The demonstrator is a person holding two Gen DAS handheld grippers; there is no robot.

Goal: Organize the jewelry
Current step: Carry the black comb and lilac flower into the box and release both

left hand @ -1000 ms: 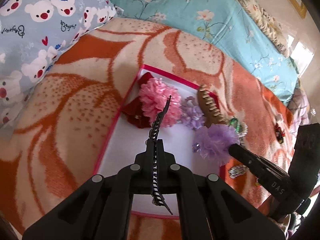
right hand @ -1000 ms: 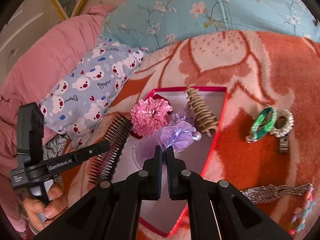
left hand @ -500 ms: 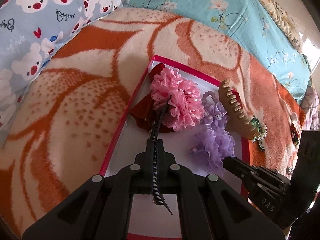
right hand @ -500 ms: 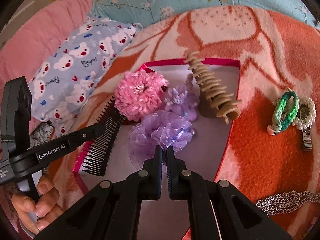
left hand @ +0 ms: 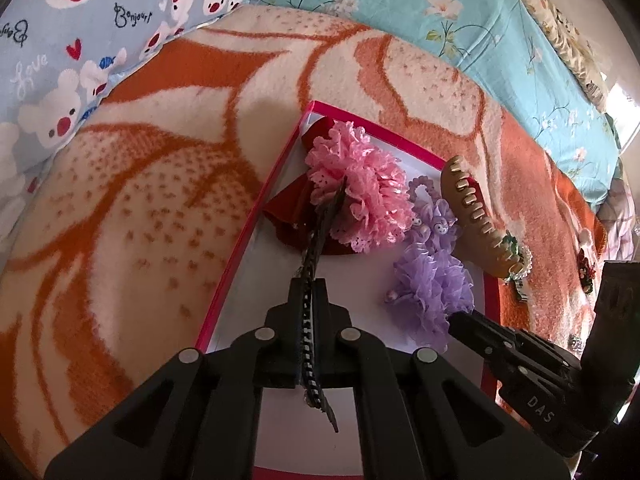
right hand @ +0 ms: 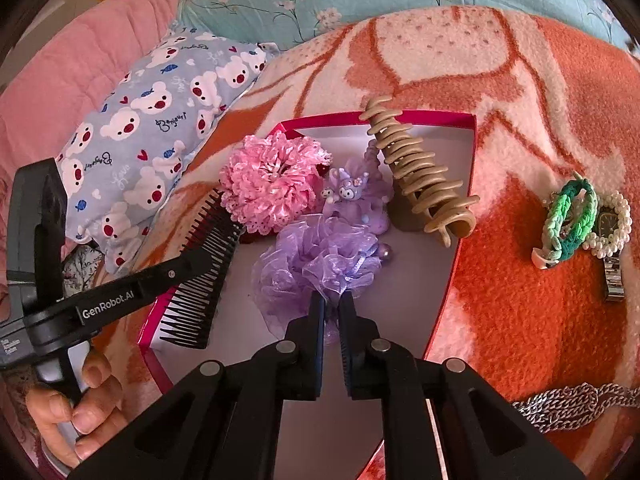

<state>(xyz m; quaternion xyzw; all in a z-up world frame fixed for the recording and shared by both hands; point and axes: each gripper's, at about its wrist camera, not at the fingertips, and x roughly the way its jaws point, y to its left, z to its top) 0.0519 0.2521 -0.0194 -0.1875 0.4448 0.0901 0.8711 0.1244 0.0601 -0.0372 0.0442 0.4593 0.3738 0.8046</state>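
Observation:
A white box with a pink rim (right hand: 460, 248) lies on the orange blanket and holds a pink scrunchie (right hand: 268, 184), a small purple character scrunchie (right hand: 352, 196), a tan claw clip (right hand: 424, 184) and a red bow (left hand: 288, 216). A lilac organza scrunchie (right hand: 316, 256) rests on the box floor. My right gripper (right hand: 331, 300) is at its near edge. Its jaws are opening, with a wisp of fabric between them. My left gripper (left hand: 308, 288) is shut on a black comb (right hand: 204, 264), held over the box's left rim (left hand: 248, 236) beside the pink scrunchie (left hand: 360, 192).
On the blanket right of the box lie a green braided bracelet (right hand: 568, 220), a pearl-strap watch (right hand: 612, 224) and a silver chain (right hand: 580, 404). A bear-print pillow (right hand: 152, 120) and a teal floral pillow (left hand: 460, 20) lie behind. A person's hand (right hand: 80, 412) grips the left handle.
Both grippers came down toward the box. The lilac scrunchie went from hanging in the right gripper to lying on the box floor, and the right jaws have parted a little.

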